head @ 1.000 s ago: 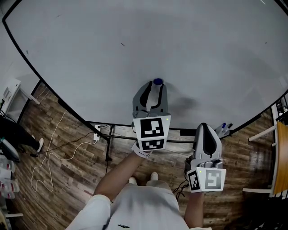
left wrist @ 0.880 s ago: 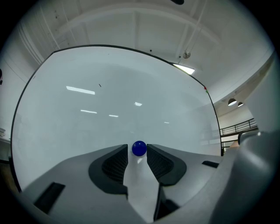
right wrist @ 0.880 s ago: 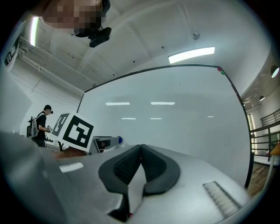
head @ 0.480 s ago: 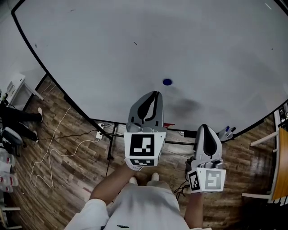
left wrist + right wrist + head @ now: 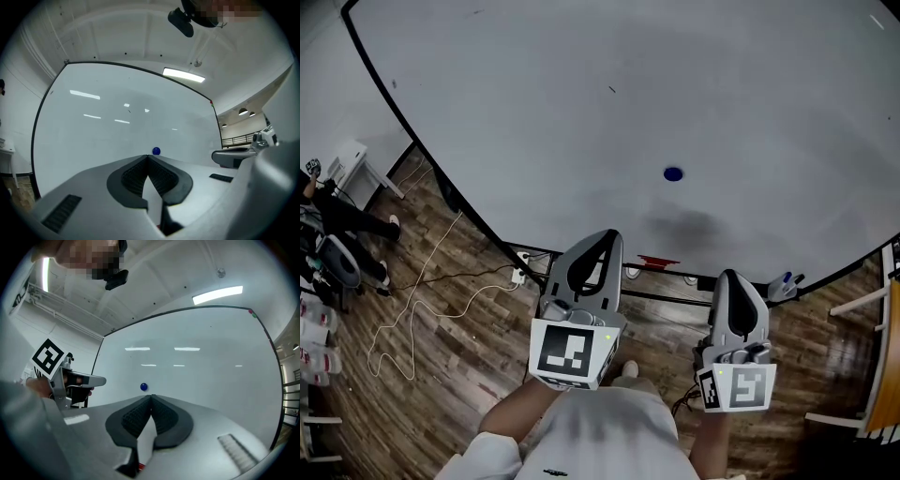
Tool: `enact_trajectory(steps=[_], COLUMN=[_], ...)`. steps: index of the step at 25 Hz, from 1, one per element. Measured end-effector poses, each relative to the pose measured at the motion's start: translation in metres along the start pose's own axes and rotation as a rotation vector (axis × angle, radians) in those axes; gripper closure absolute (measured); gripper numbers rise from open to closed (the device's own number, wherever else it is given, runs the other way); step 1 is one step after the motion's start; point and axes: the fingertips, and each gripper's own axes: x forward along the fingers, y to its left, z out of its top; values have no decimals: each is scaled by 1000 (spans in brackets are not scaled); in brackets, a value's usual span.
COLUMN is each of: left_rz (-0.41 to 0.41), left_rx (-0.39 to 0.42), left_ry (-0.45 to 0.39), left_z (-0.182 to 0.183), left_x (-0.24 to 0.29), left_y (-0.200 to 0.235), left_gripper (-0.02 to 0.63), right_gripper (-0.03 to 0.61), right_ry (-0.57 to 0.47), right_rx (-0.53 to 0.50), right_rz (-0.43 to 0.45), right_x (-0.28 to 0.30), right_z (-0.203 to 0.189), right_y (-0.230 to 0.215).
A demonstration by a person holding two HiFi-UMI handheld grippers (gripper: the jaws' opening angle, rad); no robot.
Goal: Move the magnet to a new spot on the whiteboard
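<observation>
- Head view: the magnet (image 5: 673,173), a small blue round button, sits on the whiteboard (image 5: 581,94) in its lower middle, with nothing touching it. The left gripper (image 5: 611,235) is pulled well back from the board toward the person, and the right gripper (image 5: 730,276) hangs low at the side.
- Head view against a second ago: the left gripper's tips were then at the magnet. Now they are well apart from it, and the magnet appears to keep its spot on the board.
- Left gripper view: the jaws of the left gripper (image 5: 148,157) have just been closing and now meet tip to tip with nothing between them. The magnet (image 5: 156,151) shows just above the tips, far off on the board.
- Right gripper view: the right gripper (image 5: 151,397) is also pressed together and empty. The magnet (image 5: 143,386) is ahead and slightly left.
- Handling, as a judgement: the magnet is likely light, hard and smooth. Its low rim gives little to pinch, so take it across opposite edges. It probably resists a straight pull, so tilting or sliding may free it more easily.
</observation>
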Motion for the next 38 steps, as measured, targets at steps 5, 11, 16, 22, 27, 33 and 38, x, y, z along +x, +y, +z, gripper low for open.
enact_trajectory(steps=[5, 11, 16, 22, 27, 33, 38], left_rz=[14, 47, 67, 67, 64, 52, 47], left_rx=[-5, -72, -68, -84, -96, -112, -119], left_ry=[40, 77, 95, 88, 94, 92, 89], left_z=[-24, -52, -64, -72, -75, -75, -75], left_x=[-26, -49, -65, -77, -80, -84, -87], left_y=[13, 30, 41, 45, 47, 44, 44], left_gripper=[607, 607, 607, 607, 607, 607, 607], right_gripper=[581, 582, 583, 583, 583, 582, 583], right_ry=[23, 53, 54, 64, 79, 88, 92], right_rx=[-38, -45, -25, -33, -31, -39, -40], right_rz=[40, 73, 78, 87, 94, 100, 100], right_x=[5, 4, 0, -5, -6, -8, -9], right_z=[-9, -21, -30, -35, -40, -40, -39], right_y=[11, 22, 26, 30, 34, 40, 42])
